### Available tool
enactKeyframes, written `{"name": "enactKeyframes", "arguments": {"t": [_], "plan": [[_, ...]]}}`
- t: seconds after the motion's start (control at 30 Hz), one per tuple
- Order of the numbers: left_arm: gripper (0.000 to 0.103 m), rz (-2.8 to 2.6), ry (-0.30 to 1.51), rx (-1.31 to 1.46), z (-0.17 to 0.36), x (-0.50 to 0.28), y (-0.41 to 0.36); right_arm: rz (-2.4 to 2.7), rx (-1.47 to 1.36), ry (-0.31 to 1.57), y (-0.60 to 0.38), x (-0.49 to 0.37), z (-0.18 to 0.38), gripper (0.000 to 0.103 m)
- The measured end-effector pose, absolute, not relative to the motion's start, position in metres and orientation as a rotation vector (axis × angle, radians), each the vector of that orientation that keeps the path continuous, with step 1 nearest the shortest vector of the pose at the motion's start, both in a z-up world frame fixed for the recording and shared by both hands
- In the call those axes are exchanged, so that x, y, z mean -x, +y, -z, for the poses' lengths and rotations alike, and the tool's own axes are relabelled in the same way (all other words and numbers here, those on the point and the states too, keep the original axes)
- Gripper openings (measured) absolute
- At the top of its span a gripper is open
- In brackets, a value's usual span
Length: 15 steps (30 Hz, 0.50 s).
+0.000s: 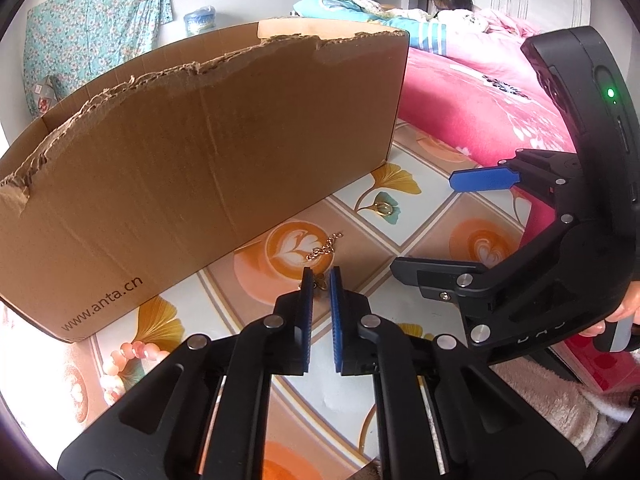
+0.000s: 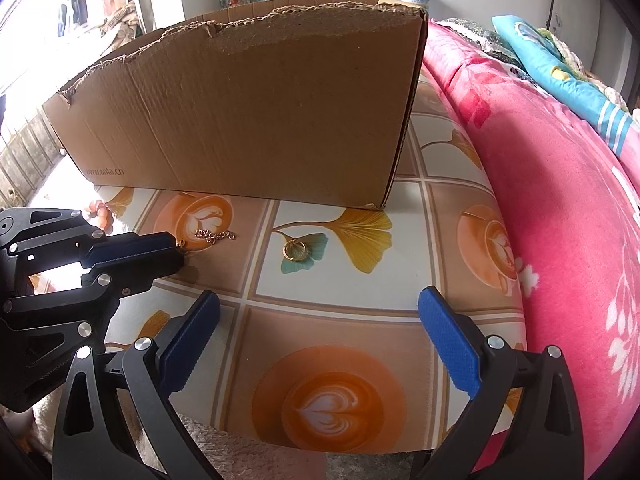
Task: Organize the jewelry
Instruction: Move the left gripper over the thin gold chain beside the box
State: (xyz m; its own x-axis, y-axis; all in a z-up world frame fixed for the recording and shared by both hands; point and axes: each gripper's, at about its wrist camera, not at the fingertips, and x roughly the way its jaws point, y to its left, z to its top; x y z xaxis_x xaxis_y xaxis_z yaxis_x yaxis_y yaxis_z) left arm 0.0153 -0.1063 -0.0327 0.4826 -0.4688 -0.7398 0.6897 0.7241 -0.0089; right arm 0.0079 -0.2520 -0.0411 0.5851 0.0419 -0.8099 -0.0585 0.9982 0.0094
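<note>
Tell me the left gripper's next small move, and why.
Probably lift straight up. The left gripper has its jaws closed on one end of the gold chain, whose other end lies on the table before the cardboard box.

Box (image 2: 240, 100) stands at back of the table (image 2: 340, 280), filling upper centre of right wrist frame. In front of it – chain (image 2: 214, 236) at centre-left, ring (image 2: 295, 250) to its right, apart. Left gripper (image 2: 176, 250) at left edge, tips at the chain's left end. Blanket (image 2: 540, 200) runs down right side, beside table.
</note>
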Motion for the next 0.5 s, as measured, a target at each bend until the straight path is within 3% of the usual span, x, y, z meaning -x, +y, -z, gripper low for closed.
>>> {"name": "enactKeyframes", "arguments": {"t": [0.17,0.5], "plan": [[0.017,0.722,0.778,-0.325,0.0314,-0.0141,-0.1027,-0.058,0.019,0.944,-0.2516,-0.0080,0.0410,0.097],[0.018,0.718,0.794,-0.327,0.0332,-0.0185,-0.1066,-0.059,0.018,0.942,-0.2505,-0.0068,0.0407,0.097]]}}
